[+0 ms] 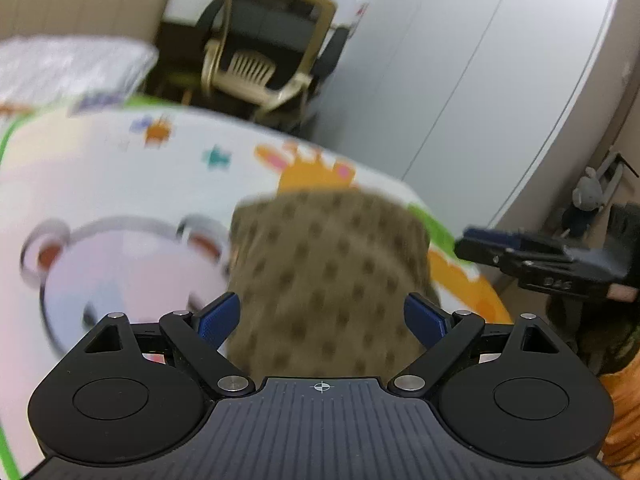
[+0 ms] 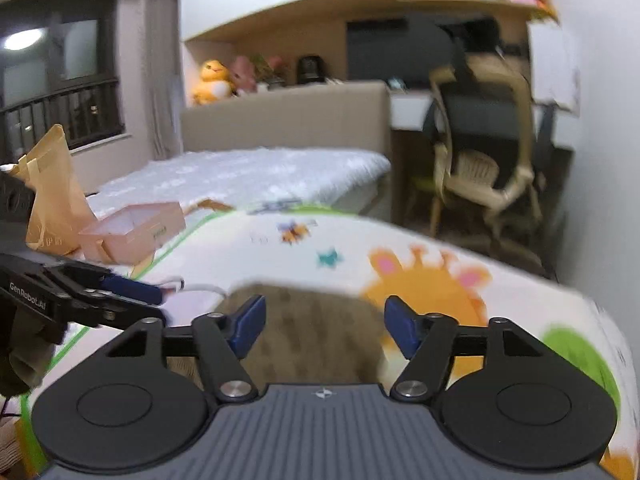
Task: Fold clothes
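— Where is the garment?

— On the cartoon play mat (image 1: 120, 168), a brown dotted cloth (image 1: 332, 276), lying in a folded rectangle. Straight ahead at twelve o'clock of the left gripper (image 1: 322, 316), filling the gap between the blue pads (image 1: 218, 320). Blurred, so edges and layers hard to read.

— State of the left tongs?

— Spread wide, pads well apart, nothing pinched between them. Hovering over the near end of the cloth; contact impossible to tell.

— And the right?

— Right gripper (image 2: 324, 324) also spread wide, holding nothing. Same brown cloth (image 2: 312, 332) at twelve o'clock between its fingers, seen low and blurred. From the left wrist view, visible at three o'clock (image 1: 536, 258), off the mat's edge, tips pointing toward nine o'clock.

— Left gripper seen from the right camera?

— Yes, at nine o'clock (image 2: 132, 292), black frame with blue tip, just beside the far left corner of the cloth.

— Surroundings?

— A pink open box (image 2: 134, 232) and a tan paper bag (image 2: 52, 192) at ten o'clock on the mat's far edge. A beige chair (image 2: 484, 152) at one o'clock, beyond the mat. A yellow plush toy (image 2: 212, 80) at eleven o'clock on a ledge. White wardrobe doors (image 1: 460, 72) at one o'clock in the left view.
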Available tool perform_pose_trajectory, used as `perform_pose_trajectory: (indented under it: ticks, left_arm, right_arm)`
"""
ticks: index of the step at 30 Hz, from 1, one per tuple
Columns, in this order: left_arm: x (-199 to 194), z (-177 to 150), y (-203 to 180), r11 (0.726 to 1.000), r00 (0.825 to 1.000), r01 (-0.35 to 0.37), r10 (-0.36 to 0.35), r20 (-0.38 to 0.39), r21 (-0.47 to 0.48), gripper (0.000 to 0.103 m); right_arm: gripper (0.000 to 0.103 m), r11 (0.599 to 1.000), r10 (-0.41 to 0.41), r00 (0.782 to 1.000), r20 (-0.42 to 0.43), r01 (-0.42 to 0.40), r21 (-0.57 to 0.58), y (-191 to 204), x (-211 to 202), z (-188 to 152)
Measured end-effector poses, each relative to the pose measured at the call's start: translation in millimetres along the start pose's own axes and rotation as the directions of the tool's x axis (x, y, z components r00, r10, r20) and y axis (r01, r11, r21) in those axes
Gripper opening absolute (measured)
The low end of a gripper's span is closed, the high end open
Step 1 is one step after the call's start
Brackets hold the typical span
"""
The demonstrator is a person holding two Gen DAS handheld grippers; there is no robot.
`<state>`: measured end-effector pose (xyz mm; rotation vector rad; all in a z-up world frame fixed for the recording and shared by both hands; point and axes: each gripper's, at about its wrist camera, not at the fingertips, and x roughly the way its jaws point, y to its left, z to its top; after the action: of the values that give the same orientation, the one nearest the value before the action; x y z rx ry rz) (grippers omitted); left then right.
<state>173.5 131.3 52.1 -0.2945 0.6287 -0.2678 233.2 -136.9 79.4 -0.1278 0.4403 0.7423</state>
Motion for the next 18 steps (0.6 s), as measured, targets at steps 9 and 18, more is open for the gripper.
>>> perform_pose_trajectory:
  ticks: [9, 18]
  left_arm:
    - [89.3, 31.6, -10.7, 0.996, 0.999, -0.002, 0.007, -0.047, 0.094, 0.075]
    - [109.0, 16.6, -16.7, 0.985, 0.997, -0.019, 0.031, -0.070, 0.173, 0.079]
  right_arm:
    - [0.067, 0.974, -0.222, 0.954, -0.203, 0.225, -0.010, -36.8, 77.2, -48.0]
    - [0.084, 0.999, -0.044, 0.970, -0.238, 0.037, -0.032, 6.5, 30.2, -72.9]
